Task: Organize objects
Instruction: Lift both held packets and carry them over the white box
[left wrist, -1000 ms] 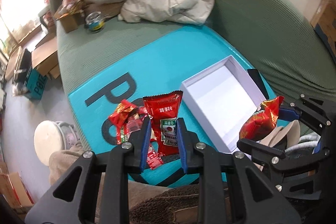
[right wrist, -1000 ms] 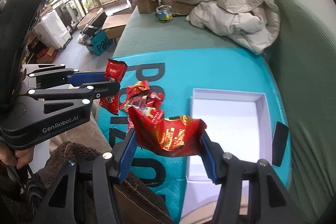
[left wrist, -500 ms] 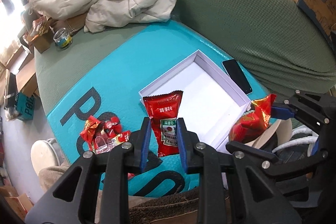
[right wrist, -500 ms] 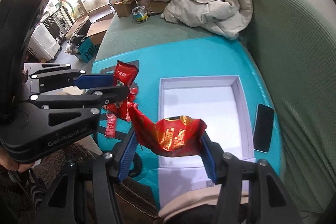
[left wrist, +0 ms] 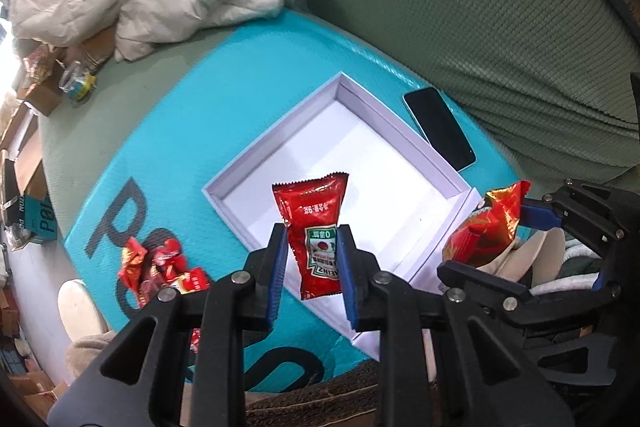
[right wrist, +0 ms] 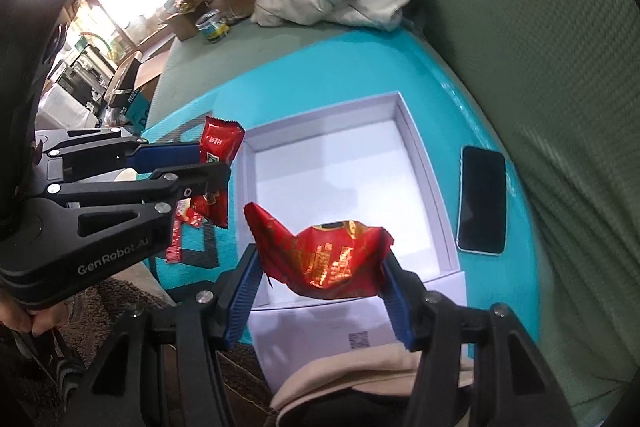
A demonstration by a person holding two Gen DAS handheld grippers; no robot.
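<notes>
Left wrist view: the left gripper (left wrist: pixel 311 259) has its fingers clamped on one red ketchup sachet (left wrist: pixel 314 223), low centre of the frame. A sec ago the white box (left wrist: pixel 276 143) was to the right of the sachet; now the sachet hangs over the box's near corner, so both hands have travelled toward the box. I judge the drop into the box comes next. At the right edge the right gripper (left wrist: pixel 516 227) grips one crumpled red-gold wrapper (left wrist: pixel 486 227). One small pile of red packets (left wrist: pixel 160 267) lies at lower left on the teal mat (left wrist: pixel 180 107); I count approx. 3-4, not sure. One black phone (left wrist: pixel 438 127) lies just beside the box, upper right of it.

Right wrist view: the right gripper (right wrist: pixel 320 291), bottom centre, has its fingers pressed on the two ends of the wrapper (right wrist: pixel 320 255), which is now in front of the box (right wrist: pixel 416 147), nearer than before. The left gripper (right wrist: pixel 192 167) w/ its sachet (right wrist: pixel 216 171) is at centre left, beside the box's left wall. The box is empty: 0 items inside, 2 in the air.
</notes>
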